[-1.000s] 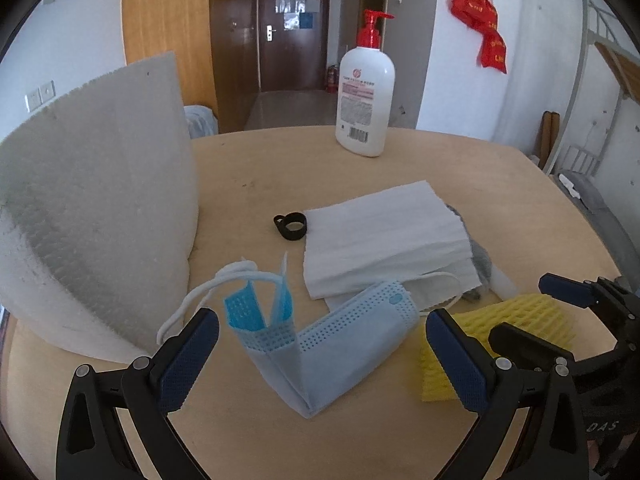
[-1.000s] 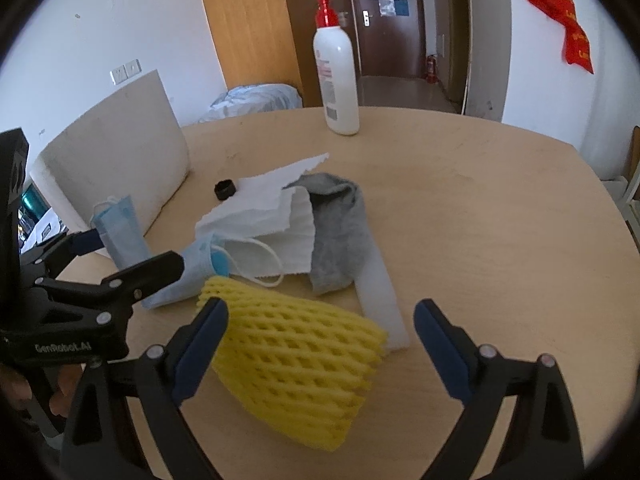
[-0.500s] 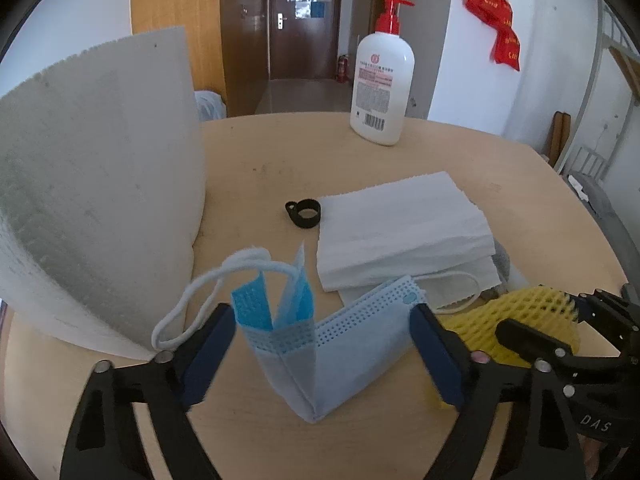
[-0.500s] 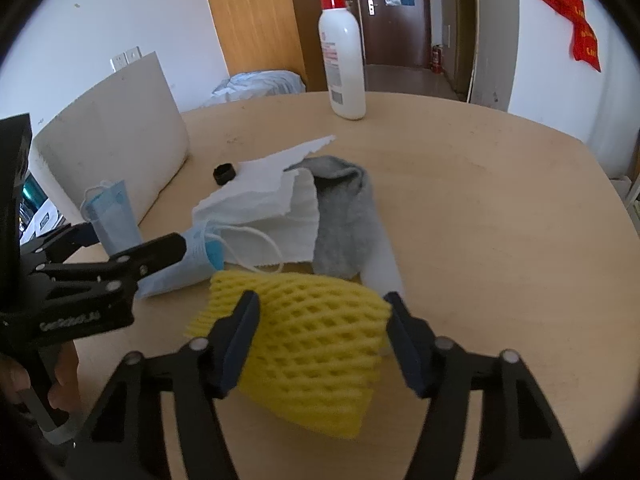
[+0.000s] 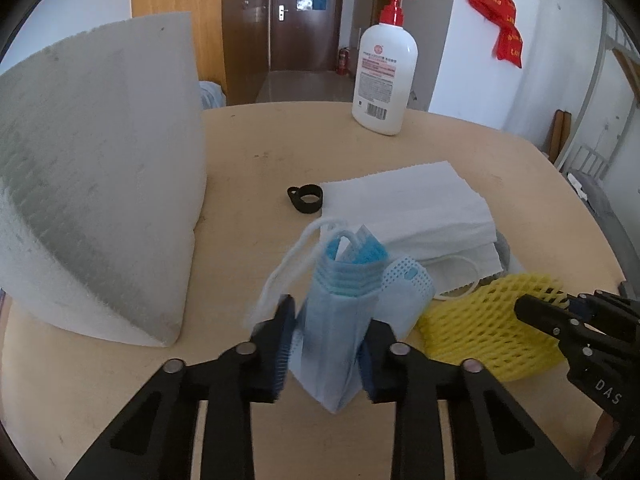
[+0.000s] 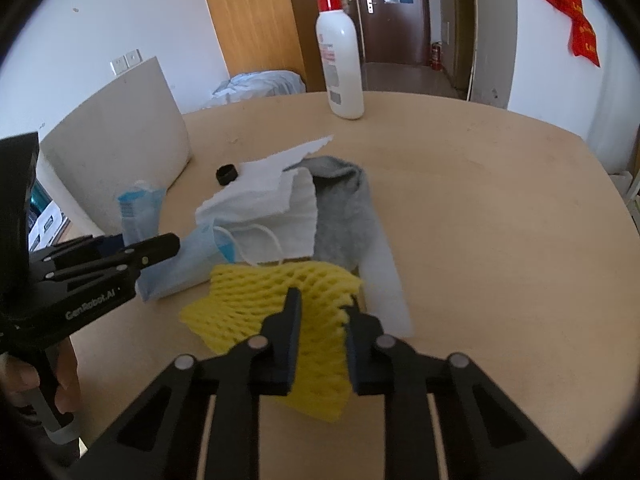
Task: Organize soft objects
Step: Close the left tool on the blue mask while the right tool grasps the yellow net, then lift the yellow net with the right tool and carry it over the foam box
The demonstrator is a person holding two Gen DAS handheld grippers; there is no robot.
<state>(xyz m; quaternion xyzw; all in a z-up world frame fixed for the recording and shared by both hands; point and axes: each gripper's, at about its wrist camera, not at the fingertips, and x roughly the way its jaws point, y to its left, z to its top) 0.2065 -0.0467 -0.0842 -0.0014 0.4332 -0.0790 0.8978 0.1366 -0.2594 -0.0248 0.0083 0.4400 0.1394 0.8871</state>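
My left gripper [image 5: 326, 340] is shut on a folded blue face mask [image 5: 340, 320], which bunches upright between the fingers with its white ear loop sticking out to the left. It also shows in the right wrist view [image 6: 168, 256]. My right gripper [image 6: 322, 320] is shut on a yellow foam net sleeve [image 6: 280, 308], seen at the right in the left wrist view [image 5: 488, 336]. Behind them lie a stack of white tissues [image 5: 408, 204] and a grey sock [image 6: 344, 208].
A large white foam block [image 5: 92, 172] stands at the left of the round wooden table [image 5: 260, 152]. A white pump bottle [image 5: 384, 76] stands at the back. A small black ring [image 5: 306, 198] lies by the tissues. A white strip [image 6: 384, 280] lies beside the sock.
Both grippers have closed from wide open: the left onto the blue mask, which now stands bunched up, and the right onto the yellow foam net.
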